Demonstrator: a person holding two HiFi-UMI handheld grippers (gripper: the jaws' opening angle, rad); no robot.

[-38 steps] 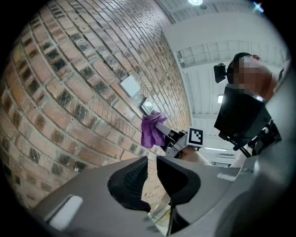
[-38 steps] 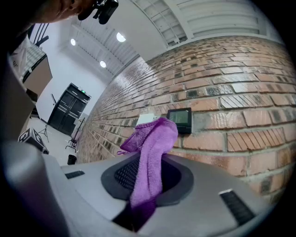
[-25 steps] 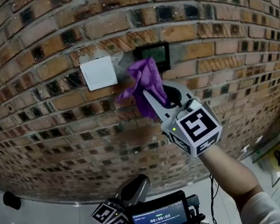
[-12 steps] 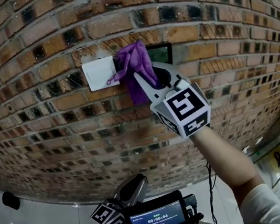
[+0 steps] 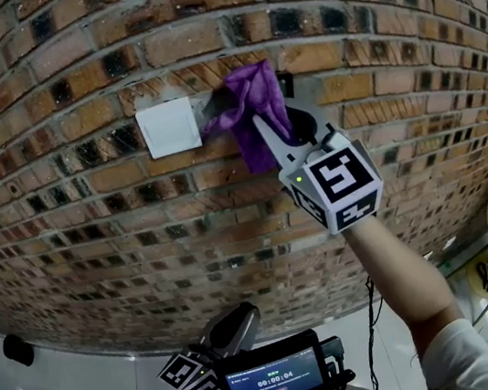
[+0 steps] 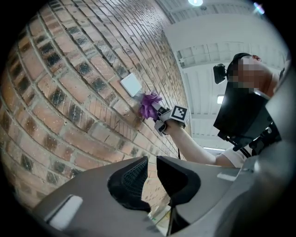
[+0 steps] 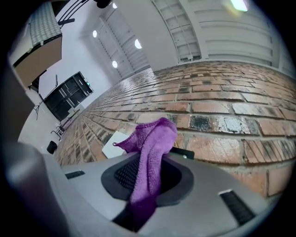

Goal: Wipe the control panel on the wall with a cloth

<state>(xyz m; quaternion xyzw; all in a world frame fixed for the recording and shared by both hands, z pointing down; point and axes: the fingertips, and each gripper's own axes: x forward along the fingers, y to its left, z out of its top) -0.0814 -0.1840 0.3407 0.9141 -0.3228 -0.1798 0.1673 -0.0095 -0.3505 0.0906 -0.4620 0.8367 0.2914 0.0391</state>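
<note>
Head view: the right gripper (image 5: 277,125) reaches up to the brick wall (image 5: 84,235), just right of the white switch plate (image 5: 169,127). Its jaws are clamped on a purple cloth (image 5: 253,104). The bunched top of the cloth lies against the wall and hides nearly all of the control panel (image 7: 184,153). Only a dark edge strip of the panel peeks past the fabric in the right gripper view, so its face cannot be made out. From that view the cloth (image 7: 152,148) runs down between the pads, and one loose corner points toward the switch plate (image 7: 115,144).

The left gripper (image 6: 151,172) sits far below the switch plate. Its jaws stand a narrow gap apart with nothing between them. In the head view it is cut off by the frame's bottom edge.
</note>
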